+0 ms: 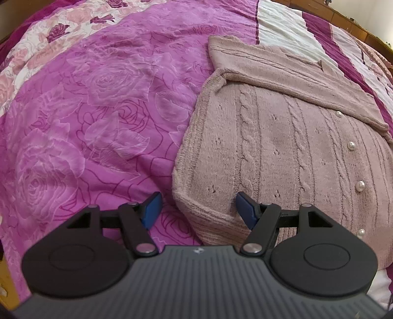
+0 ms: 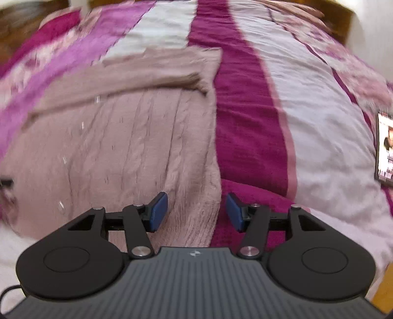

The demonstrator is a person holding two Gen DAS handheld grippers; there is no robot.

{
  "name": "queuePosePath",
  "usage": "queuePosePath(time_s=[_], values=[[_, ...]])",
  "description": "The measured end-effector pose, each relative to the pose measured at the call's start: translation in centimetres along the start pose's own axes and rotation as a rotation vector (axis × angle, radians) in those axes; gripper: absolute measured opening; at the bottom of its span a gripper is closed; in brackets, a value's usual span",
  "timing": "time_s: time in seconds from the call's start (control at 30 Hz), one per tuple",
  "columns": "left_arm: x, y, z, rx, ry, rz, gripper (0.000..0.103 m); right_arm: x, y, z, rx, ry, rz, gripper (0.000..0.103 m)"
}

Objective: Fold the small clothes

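A dusty-pink cable-knit cardigan (image 1: 282,147) with pearl buttons (image 1: 360,186) lies flat on the bed, a sleeve (image 1: 282,71) folded across its upper part. My left gripper (image 1: 197,211) is open, its jaws straddling the cardigan's near left bottom corner. In the right wrist view, which is motion-blurred, the cardigan (image 2: 127,137) fills the left half. My right gripper (image 2: 197,212) is open, its jaws straddling the cardigan's right bottom edge, with nothing held.
The bed is covered with a magenta rose-print bedspread (image 1: 86,122) with white and dark pink stripes (image 2: 319,110). A lit phone screen (image 2: 385,149) lies at the far right. A wooden headboard (image 1: 343,17) runs along the back.
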State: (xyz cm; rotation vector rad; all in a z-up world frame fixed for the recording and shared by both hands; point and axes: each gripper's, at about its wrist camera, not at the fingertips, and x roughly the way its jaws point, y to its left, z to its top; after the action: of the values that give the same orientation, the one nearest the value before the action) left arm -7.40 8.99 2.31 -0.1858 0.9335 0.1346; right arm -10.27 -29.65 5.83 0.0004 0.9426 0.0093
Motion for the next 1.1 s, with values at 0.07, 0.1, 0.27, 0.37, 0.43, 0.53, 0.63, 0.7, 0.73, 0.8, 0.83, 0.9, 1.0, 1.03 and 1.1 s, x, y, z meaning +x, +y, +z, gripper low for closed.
queuePosePath(time_s=[0.07, 0.1, 0.27, 0.37, 0.43, 0.53, 0.63, 0.7, 0.73, 0.8, 0.83, 0.9, 1.0, 1.03, 1.1], values=[[0.0, 0.0, 0.0, 0.000, 0.000, 0.000, 0.068, 0.8, 0.5, -0.4, -0.031, 0.029, -0.017, 0.053], [0.0, 0.0, 0.0, 0.000, 0.000, 0.000, 0.068, 1.0, 0.5, -0.6, -0.030, 0.041, -0.009, 0.043], [0.1, -0.1, 0.0, 0.001, 0.002, 0.005, 0.068, 0.2, -0.2, -1.4, -0.037, 0.029, -0.003, 0.018], [0.2, -0.1, 0.0, 0.006, 0.002, 0.011, 0.068, -0.5, -0.5, -1.7, -0.086, -0.001, -0.044, 0.012], [0.2, -0.1, 0.0, 0.010, 0.001, 0.014, 0.068, -0.9, -0.9, -1.7, -0.097, -0.006, -0.047, 0.011], [0.2, -0.1, 0.0, 0.010, 0.001, 0.014, 0.068, -1.2, -2.1, -1.7, -0.046, -0.005, -0.045, 0.011], [0.2, 0.0, 0.0, 0.007, 0.002, 0.013, 0.068, -0.6, -3.5, -1.9, 0.054, 0.029, -0.015, 0.012], [0.2, 0.0, 0.0, 0.005, 0.002, 0.012, 0.068, -0.3, -4.7, -1.8, 0.159, 0.052, 0.016, 0.012], [0.1, -0.1, 0.0, 0.004, 0.002, 0.012, 0.068, -0.3, -5.3, -1.7, 0.208, 0.057, 0.034, 0.013], [0.0, 0.0, 0.1, 0.003, 0.003, 0.011, 0.068, -0.6, -5.8, -1.4, 0.269, 0.048, 0.049, 0.017], [0.0, -0.1, 0.1, 0.002, 0.003, 0.011, 0.068, -1.0, -5.8, -1.2, 0.275, 0.032, 0.045, 0.027], [0.0, -0.1, 0.2, 0.000, 0.005, 0.010, 0.068, -1.9, -5.4, -0.5, 0.265, -0.022, 0.011, 0.036], [0.0, -0.3, 0.5, 0.001, 0.004, 0.012, 0.068, -2.5, -4.3, 1.1, 0.201, -0.113, 0.009, 0.036], [0.1, -0.4, 0.5, 0.005, 0.005, 0.016, 0.068, -2.2, -3.9, 1.7, 0.181, -0.128, 0.023, 0.036], [0.3, -0.5, 0.5, 0.011, 0.009, 0.024, 0.068, -0.9, -3.3, 2.8, 0.159, -0.138, 0.070, 0.036]])
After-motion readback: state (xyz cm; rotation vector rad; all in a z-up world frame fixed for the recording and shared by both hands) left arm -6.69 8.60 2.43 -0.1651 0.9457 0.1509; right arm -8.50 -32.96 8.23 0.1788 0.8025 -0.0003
